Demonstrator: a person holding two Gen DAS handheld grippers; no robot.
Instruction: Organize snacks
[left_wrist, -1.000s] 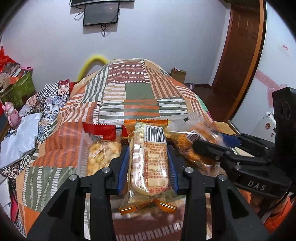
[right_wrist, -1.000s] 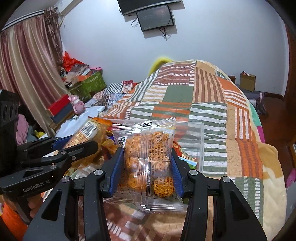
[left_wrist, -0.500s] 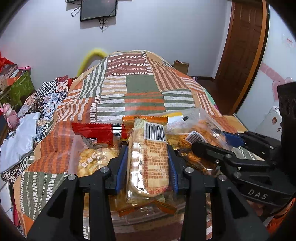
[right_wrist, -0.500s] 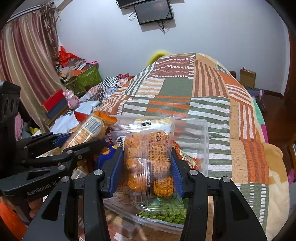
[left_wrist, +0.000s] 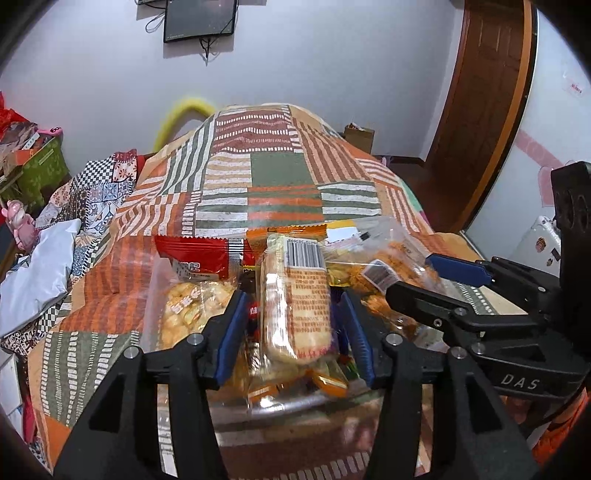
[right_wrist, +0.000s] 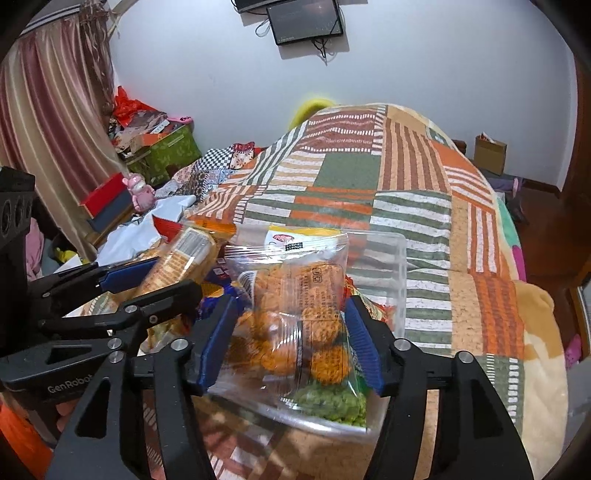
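A clear plastic box (right_wrist: 400, 273) sits on the patchwork bed, full of snack packs; its near rim shows in the left wrist view (left_wrist: 295, 404). My left gripper (left_wrist: 293, 325) is open; the cracker pack (left_wrist: 297, 295) stands loose between its jaws, resting in the box. My right gripper (right_wrist: 291, 332) has also spread; the clear pack of orange fried snacks (right_wrist: 295, 314) lies between its jaws over the box, above green peas (right_wrist: 328, 400). Each gripper shows in the other's view: the right (left_wrist: 417, 280), the left (right_wrist: 147, 277). A red pack (left_wrist: 199, 254) and a popcorn-like pack (left_wrist: 192, 302) stand at the box's left.
The patchwork blanket (left_wrist: 280, 177) covers the bed beyond the box. White cloth (left_wrist: 33, 273) and clutter lie at the left. A wooden door (left_wrist: 491, 92) stands at the right, a cardboard box (right_wrist: 489, 153) on the floor by the far wall.
Both grippers lowered their packs into the clear box and then spread their jaws, letting the cracker pack and the orange snack pack go.
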